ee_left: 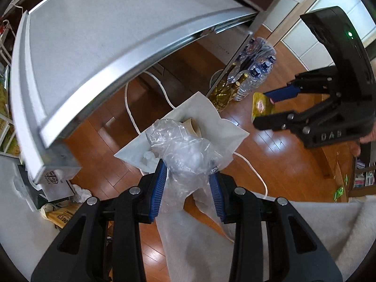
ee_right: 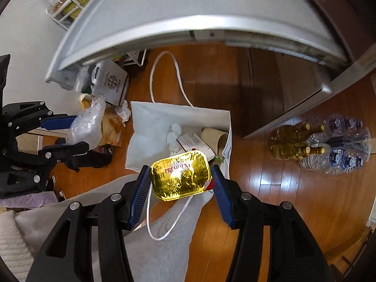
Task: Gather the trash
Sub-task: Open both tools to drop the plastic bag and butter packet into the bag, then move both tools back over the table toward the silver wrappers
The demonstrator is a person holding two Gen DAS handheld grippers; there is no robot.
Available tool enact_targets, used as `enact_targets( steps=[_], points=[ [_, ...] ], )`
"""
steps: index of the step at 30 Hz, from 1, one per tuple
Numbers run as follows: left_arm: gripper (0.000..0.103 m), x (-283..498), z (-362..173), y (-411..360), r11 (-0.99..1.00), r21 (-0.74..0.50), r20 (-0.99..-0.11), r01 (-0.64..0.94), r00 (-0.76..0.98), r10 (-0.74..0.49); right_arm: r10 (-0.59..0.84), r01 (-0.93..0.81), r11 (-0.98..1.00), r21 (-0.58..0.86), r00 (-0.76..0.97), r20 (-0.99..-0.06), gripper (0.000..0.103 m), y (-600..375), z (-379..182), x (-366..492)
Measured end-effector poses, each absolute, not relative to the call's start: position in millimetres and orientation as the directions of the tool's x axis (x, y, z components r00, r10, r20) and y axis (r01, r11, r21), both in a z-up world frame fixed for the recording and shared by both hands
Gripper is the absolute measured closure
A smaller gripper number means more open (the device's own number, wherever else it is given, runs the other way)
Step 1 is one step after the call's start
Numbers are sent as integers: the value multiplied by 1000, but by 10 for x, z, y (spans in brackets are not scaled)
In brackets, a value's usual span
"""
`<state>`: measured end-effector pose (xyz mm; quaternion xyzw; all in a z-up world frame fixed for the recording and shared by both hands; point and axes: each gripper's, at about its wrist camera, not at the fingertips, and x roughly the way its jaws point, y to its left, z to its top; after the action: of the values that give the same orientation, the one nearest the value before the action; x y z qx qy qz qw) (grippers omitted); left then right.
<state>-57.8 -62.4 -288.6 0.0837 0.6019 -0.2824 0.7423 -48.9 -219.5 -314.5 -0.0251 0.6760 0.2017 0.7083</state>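
Note:
My left gripper (ee_left: pixel 186 176) is shut on a crumpled clear plastic bag (ee_left: pixel 181 148), held above an open white bag (ee_left: pixel 218 122) on the wooden floor. A paper cup (ee_left: pixel 192 127) lies inside that bag. My right gripper (ee_right: pixel 181 183) is shut on a gold foil butter tub (ee_right: pixel 179 176), which hangs over the white bag (ee_right: pixel 152 127). Inside lie a paper cup (ee_right: pixel 216 137), a small carton (ee_right: pixel 193 142) and a white tissue (ee_right: pixel 174 134). The left gripper (ee_right: pixel 63 131) with its plastic bag (ee_right: pixel 87 122) shows at the left of the right wrist view. The right gripper (ee_left: pixel 270 108) shows at the right of the left wrist view, with the gold tub (ee_left: pixel 262 105) between its fingers.
A grey table top (ee_left: pixel 94 47) overhangs the floor just beyond the bag. Glass bottles (ee_right: pixel 293 143) and wrapped water bottles (ee_right: pixel 340 148) stand on the floor to the right. A silver paper bag (ee_right: pixel 110 82) and crumpled trash (ee_right: pixel 112 124) lie at the left.

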Motion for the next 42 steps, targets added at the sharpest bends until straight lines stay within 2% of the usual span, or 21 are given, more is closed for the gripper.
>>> enact_targets(
  steps=[5, 6, 7, 8, 9, 18, 23, 25, 27, 29, 31, 37, 42],
  points=[
    [65, -529, -2999, -656, 840, -214, -945, 499, 112, -307, 238, -320, 921, 224, 4, -971, 51, -2144, -3202, -397],
    [62, -514, -3012, -651, 839, -224, -944, 497, 103, -313, 232, -320, 922, 219, 4, -973, 51, -2143, -3205, -371],
    [56, -513, -3014, -640, 836, -232, -943, 498, 95, -319, 231, -316, 923, 218, 3, -973, 48, -2160, -3206, -354],
    [41, -512, -3014, -631, 836, -225, -944, 501, 100, -314, 229, -308, 926, 217, 6, -973, 41, -2171, -3195, -342],
    [35, -528, -2980, -625, 837, -207, -945, 507, 116, -305, 228, -305, 928, 213, 12, -974, 40, -2181, -3177, -329],
    [35, -546, -2788, -489, 852, -196, -949, 486, 125, -290, 235, -306, 930, 204, 67, -970, 38, -2320, -2864, -337],
    [35, -544, -2565, -493, 848, -213, -933, 485, 155, -324, 280, -345, 911, 224, 122, -952, 30, -2276, -2489, -326],
    [31, -510, -2362, -497, 839, -205, -917, 504, 201, -345, 307, -365, 901, 233, 159, -938, 30, -2240, -2300, -302],
    [18, -453, -2152, -486, 843, -171, -896, 511, 275, -348, 325, -380, 896, 228, 213, -922, 29, -2217, -2082, -208],
    [16, -345, -1972, -472, 849, -158, -871, 504, 335, -360, 323, -384, 901, 203, 281, -904, 16, -2170, -1877, -31],
    [15, -168, -1795, -426, 865, -154, -842, 478, 394, -368, 317, -392, 904, 169, 349, -882, 13, -2108, -1712, 207],
    [15, 322, -1546, -171, 914, -177, -793, 365, 497, -352, 219, -427, 904, 0, 464, -858, 13, -1760, -1625, 1176],
    [15, 471, -1455, 107, 913, -285, -756, 291, 517, -401, 158, -450, 892, -39, 392, -907, 13, -1556, -1975, 1998]
  ],
)
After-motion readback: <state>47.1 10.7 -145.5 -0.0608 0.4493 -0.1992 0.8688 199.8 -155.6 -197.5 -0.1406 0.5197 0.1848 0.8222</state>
